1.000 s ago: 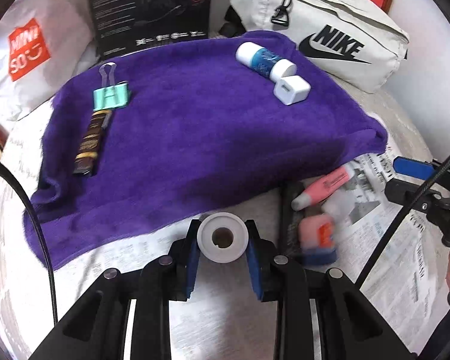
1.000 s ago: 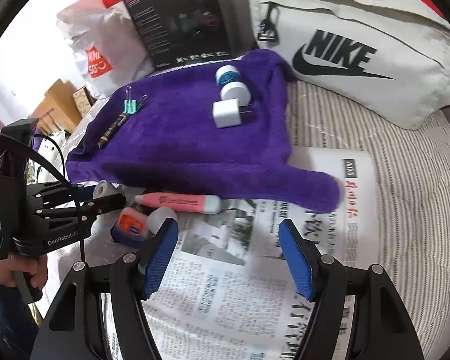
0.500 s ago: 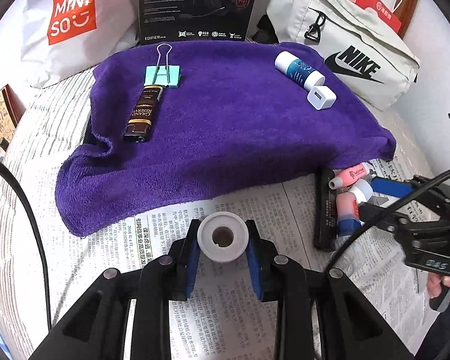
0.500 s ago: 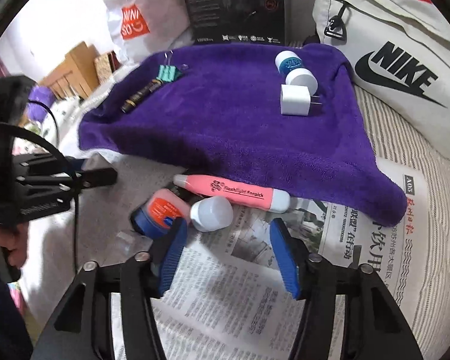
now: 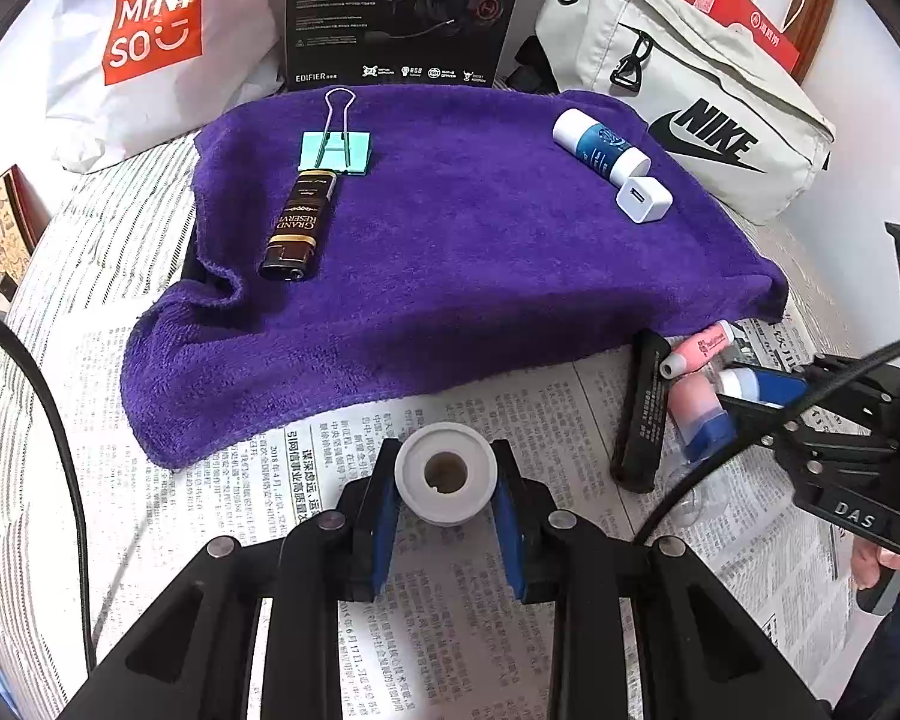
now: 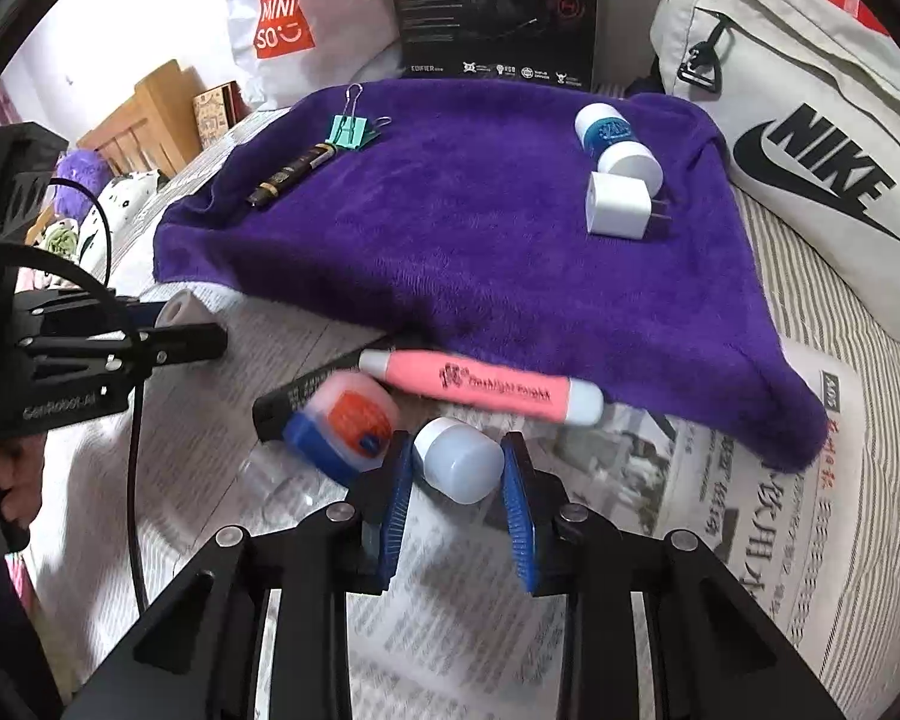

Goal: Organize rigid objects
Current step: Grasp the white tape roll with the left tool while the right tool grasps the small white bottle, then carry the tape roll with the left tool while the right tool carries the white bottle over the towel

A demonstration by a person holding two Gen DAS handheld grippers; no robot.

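My left gripper (image 5: 445,477) is shut on a white spool (image 5: 446,473) with a centre hole, held above the newspaper before the purple towel (image 5: 450,252). On the towel lie a green binder clip (image 5: 335,147), a brown lighter (image 5: 297,225), a blue and white tube (image 5: 600,147) and a white charger (image 5: 643,199). My right gripper (image 6: 457,471) has closed around a small white capped bottle (image 6: 459,459) on the newspaper. Beside the bottle lie an orange-labelled jar with a blue lid (image 6: 345,423), a pink highlighter (image 6: 480,387) and a black bar (image 6: 306,396).
A Nike bag (image 5: 690,96), a black Edifier box (image 5: 402,12) and a Miniso bag (image 5: 150,42) stand behind the towel. Newspaper (image 5: 282,498) covers the striped bedding in front. A cable (image 5: 48,420) hangs at the left.
My right gripper moved left and forward to the white capped bottle and narrowed its jaws around it. My left gripper drew back and turned left with the spool still in it.
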